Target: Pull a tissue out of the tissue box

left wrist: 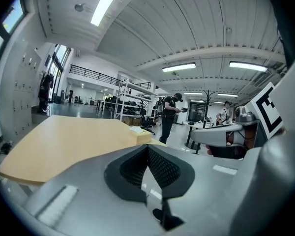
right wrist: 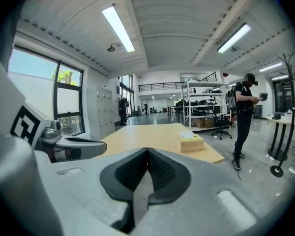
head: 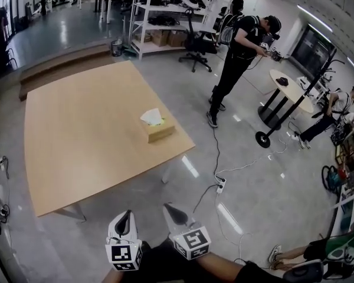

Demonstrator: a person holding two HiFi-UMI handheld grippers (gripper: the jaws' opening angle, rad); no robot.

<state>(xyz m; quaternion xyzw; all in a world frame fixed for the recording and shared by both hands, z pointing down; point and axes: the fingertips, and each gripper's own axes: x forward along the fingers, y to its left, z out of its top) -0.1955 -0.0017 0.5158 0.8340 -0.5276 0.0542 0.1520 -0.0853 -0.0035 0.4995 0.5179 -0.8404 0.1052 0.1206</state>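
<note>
Wooden table (head: 76, 134) fills the left and middle of the head view. Left gripper (head: 125, 216) is low at the near edge, off the table and over the floor, jaws pressed together with nothing between them; the left gripper view (left wrist: 148, 154) shows the ribbed pads meeting. Tissue box (head: 160, 130), tan, sits on the table near its right edge, well apart from both grippers. A white tissue (head: 151, 117) sticks up out of its top slot; what lies deeper inside cannot be seen. Right gripper (head: 170, 210) is just right of the left one, also near and off the table, jaws likewise closed on nothing (right wrist: 147, 154); its view has the box (right wrist: 191, 142) far ahead on the table. Cardboard boxes (head: 168, 38) are on the far shelf's bottom level, contents not visible. A power strip (head: 221, 184) lies on the floor right of the table. A person in black (head: 242, 46) stands far right beside a round table (head: 289, 86).
</note>
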